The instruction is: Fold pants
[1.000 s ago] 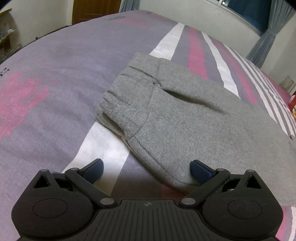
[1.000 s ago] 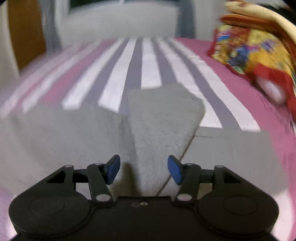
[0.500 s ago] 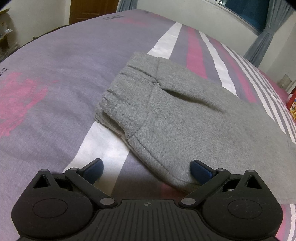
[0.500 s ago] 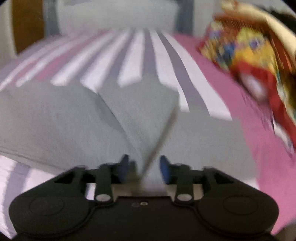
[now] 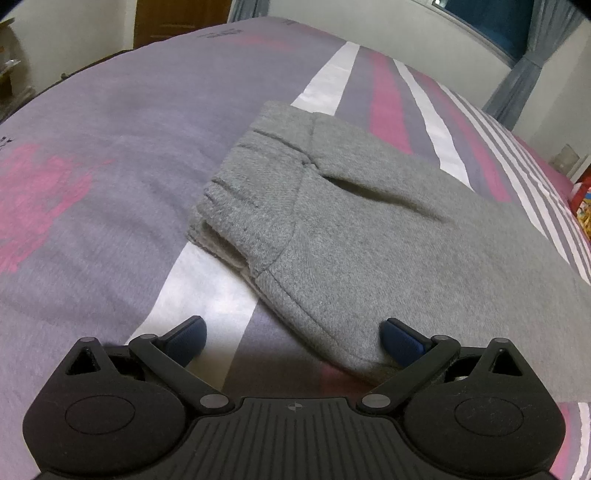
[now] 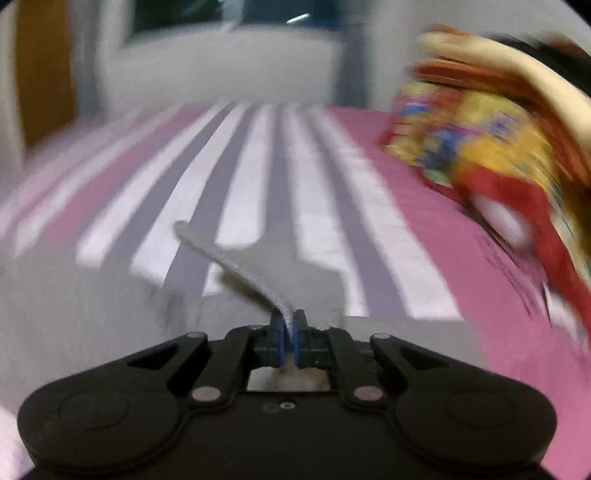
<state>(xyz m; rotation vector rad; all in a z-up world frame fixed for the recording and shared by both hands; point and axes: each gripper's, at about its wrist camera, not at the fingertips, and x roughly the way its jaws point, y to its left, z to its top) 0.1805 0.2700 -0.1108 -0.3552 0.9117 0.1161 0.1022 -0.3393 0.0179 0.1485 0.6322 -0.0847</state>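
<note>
Right gripper (image 6: 290, 341) pinches the pants (image 6: 258, 266) hem; left gripper (image 5: 293, 339) gapes at the waistband (image 5: 255, 192).

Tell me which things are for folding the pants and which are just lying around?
For the job:
- grey pants
- right gripper, shut on a pants edge
- left gripper, open beside the waistband end

Just lying around:
- colourful cloth bundle
- striped bedsheet, only underneath the pants

A striped bed (image 5: 110, 177) fills the room; curtained window (image 5: 491, 26) behind.
</note>
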